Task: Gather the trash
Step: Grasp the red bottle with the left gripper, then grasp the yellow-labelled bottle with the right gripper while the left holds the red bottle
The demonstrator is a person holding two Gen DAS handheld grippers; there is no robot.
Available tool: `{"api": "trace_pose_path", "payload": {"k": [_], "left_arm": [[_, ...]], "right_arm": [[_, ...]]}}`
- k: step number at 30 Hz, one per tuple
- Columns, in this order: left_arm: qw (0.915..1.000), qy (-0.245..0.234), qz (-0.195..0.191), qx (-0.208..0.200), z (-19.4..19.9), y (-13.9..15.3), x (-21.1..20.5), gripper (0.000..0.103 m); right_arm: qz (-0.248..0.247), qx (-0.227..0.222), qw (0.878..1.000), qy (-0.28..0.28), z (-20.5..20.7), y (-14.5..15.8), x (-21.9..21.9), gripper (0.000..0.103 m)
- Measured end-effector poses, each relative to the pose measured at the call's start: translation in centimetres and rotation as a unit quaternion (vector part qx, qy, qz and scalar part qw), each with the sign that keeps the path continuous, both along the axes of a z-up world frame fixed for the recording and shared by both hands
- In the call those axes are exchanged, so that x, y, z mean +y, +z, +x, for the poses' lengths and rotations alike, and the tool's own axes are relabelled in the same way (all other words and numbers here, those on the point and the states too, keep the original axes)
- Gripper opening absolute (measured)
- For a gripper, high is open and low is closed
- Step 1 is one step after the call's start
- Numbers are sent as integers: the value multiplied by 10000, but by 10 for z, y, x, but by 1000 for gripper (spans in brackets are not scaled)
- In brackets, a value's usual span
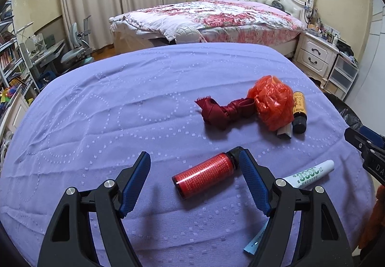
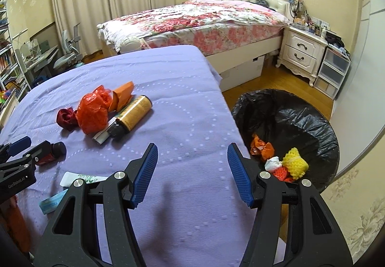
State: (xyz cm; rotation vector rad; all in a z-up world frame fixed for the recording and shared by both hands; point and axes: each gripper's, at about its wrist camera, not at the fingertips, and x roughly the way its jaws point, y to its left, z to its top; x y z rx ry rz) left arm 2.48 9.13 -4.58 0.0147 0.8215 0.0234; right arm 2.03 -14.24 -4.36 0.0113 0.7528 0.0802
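A: Where's the red cylindrical bottle with the black cap?

B: On the lilac tablecloth, near its front edge, between the released, empty fingers of the left gripper. Its long axis runs slantwise, cap touching or just beside the right pad.

A: And the right gripper?

B: Open too, empty, nearer the black-lined bin.

A: Any writing?

B: The white tube has green print, unreadable; the left gripper's body reads "GenRobot.AI".

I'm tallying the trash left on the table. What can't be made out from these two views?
- Pale packet: both views, mostly under the orange plastic bag.
- Blue slip: left wrist view, partly behind the left gripper.
- Bin contents: right wrist view, partly behind the right gripper.
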Motion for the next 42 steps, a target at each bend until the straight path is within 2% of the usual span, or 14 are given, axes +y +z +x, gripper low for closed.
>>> {"api": "trace_pose_path", "payload": {"k": [4, 9, 14, 15, 19, 24, 29, 37, 42], "left_arm": [[9998, -153, -48, 142, 2, -7, 3, 73], [9989, -331, -174, 298, 4, -13, 5, 56], [9984, -390, -226, 327, 3, -15, 7, 32], [9984, -406, -211, 319, 5, -15, 6, 30], [9985, -429, -208, 269, 3, -16, 5, 26], [9990, -304, -285, 144, -2, -11, 13, 26], [9999, -81, -48, -86, -4, -3, 22, 26], [9996, 206, -132, -105, -1, -2, 46, 26], [9994, 286, -174, -95, 0, -2, 53, 26]], "right_arm": [[-29, 37, 10000, 62, 1, -2, 8, 59], [-34, 58, 9999, 100, 3, -3, 12, 59], [-37, 56, 9999, 154, 4, -3, 16, 59], [-34, 55, 9998, 166, 4, -3, 16, 59], [-13, 43, 9997, 232, 6, -2, 19, 59], [-15, 3, 9993, 361, 10, 3, 29, 59], [-28, 0, 9987, 511, 24, 5, 44, 59], [-100, 256, 9981, 550, 57, -3, 67, 59], [-228, 451, 9971, 569, 58, -11, 69, 57]]}}
